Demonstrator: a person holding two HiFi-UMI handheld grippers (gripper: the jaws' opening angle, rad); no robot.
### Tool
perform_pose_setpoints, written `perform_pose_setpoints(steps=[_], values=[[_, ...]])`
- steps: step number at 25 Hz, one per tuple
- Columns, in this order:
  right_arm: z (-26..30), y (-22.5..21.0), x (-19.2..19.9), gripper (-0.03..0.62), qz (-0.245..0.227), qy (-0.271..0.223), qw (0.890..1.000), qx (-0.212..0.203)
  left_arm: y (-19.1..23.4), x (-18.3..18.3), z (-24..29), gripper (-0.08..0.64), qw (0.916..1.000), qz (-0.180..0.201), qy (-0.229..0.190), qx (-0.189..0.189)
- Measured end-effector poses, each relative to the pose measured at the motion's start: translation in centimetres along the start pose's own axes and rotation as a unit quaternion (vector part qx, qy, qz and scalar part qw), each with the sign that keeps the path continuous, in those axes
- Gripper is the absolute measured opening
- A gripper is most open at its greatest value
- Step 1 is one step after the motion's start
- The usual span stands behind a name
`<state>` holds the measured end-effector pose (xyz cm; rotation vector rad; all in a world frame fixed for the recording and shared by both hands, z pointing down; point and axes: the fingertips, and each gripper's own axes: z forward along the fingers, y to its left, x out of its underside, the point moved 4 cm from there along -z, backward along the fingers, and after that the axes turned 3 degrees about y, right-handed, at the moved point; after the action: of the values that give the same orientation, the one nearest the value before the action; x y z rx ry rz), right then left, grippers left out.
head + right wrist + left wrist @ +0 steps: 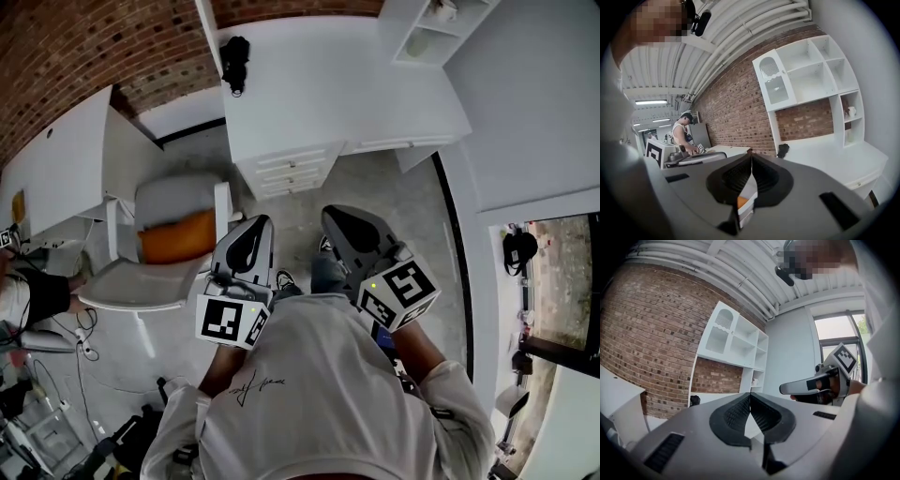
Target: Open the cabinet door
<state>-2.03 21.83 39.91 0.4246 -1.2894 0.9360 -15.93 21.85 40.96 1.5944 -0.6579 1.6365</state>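
Observation:
The white hutch cabinet stands on a white desk against the brick wall, well ahead of both grippers. Its closed door point(723, 331), with an arched slatted window, fills the upper left bay and also shows in the right gripper view as the cabinet door point(773, 82). Beside it are open shelves point(815, 70). My left gripper point(750, 394) is shut with nothing in it and points level at the hutch. My right gripper point(751, 157) is shut and empty too. In the head view the left gripper point(260, 225) and right gripper point(330, 216) are held side by side close to my chest.
The desk point(337, 84) has a drawer unit point(291, 171) below and a small black object point(234, 61) on top. A white chair with an orange cushion point(178, 236) stands front left. Another white table point(56, 159) and a person point(682, 133) are at the left. Cables point(84, 342) lie on the floor.

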Motion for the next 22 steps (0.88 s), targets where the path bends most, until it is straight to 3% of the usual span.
perform_pose_setpoints(steps=[6,22], values=[[1.7,-3.2,-0.9,0.026,-0.012,-0.001,1.0,-0.011,1.0,-0.4,3.8,0.015,0.9998,0.003,-0.002,-0.022],[8.6,-19.8,-7.3,0.026,-0.019,-0.008,0.998,-0.061,2.9,-4.4,21.5,0.015,0.9969,0.028,-0.003,-0.073]])
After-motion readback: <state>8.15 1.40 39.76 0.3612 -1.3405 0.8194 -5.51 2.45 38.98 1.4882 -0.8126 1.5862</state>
